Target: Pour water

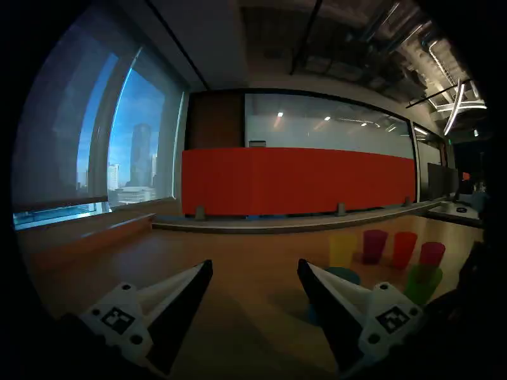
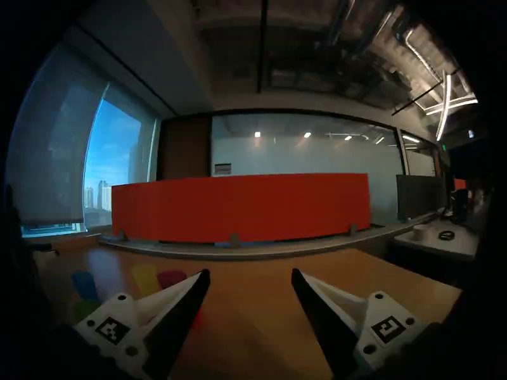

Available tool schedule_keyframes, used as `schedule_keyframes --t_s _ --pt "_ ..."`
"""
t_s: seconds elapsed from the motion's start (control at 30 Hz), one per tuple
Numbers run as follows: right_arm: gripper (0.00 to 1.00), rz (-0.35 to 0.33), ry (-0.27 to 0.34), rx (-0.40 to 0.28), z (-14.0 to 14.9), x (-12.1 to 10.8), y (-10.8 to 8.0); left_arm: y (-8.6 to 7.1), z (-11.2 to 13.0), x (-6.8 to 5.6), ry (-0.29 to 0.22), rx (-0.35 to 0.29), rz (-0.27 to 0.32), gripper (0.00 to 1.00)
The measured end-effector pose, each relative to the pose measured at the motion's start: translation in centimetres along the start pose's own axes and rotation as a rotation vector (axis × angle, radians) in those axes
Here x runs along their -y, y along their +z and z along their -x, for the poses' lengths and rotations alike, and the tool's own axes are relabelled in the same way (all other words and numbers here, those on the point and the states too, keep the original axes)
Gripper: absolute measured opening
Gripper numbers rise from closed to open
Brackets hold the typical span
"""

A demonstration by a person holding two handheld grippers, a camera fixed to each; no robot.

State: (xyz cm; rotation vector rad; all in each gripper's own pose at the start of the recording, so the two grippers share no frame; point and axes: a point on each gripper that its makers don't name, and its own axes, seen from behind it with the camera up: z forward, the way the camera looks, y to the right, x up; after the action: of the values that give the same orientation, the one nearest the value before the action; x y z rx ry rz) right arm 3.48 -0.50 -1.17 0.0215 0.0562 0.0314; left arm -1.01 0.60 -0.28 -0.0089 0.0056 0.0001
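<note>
Plainly, nothing is being held. The left hand-held gripper (image 1: 255,278) hangs over the wooden desk (image 1: 253,247) with its two fingers spread wide and nothing between them. Six plastic cups stand on the desk ahead and to its right. A yellow cup (image 1: 342,250), a purple cup (image 1: 374,246), an orange-red cup (image 1: 405,248) and a pink cup (image 1: 432,253) form a back row. A green cup (image 1: 423,283) stands nearer, and a teal cup (image 1: 345,275) is partly hidden behind the right-hand finger. All appear upright; whether any holds water I cannot tell.

The right hand-held gripper (image 2: 250,278) likewise has its fingers wide apart and empty above the desk. In the right gripper view the cups sit low at the left edge, blurred. Five patches of colour can be counted there: blue, yellow, magenta, green and red, the red one behind the left-hand finger.

One long red partition (image 1: 298,180) runs along the desk's far edge, and a large window (image 1: 133,152) shows on the left.
</note>
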Motion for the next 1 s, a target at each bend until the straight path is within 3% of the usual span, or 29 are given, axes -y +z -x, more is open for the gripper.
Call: schedule_keyframes --t_s 0.17,0.67,1.0 --pt "0.99 0.004 -0.019 0.007 1.2 -0.1 0.2 0.0 0.0 0.0 0.000 0.000 0.000 1.00" --pt "0.99 0.004 0.019 0.026 3.0 -0.3 0.7 0.0 -0.1 0.0 0.001 0.000 0.000 1.00" --pt "0.99 0.010 -0.017 0.043 4.0 -0.4 0.8 0.0 0.0 0.0 0.000 0.000 0.000 1.00"
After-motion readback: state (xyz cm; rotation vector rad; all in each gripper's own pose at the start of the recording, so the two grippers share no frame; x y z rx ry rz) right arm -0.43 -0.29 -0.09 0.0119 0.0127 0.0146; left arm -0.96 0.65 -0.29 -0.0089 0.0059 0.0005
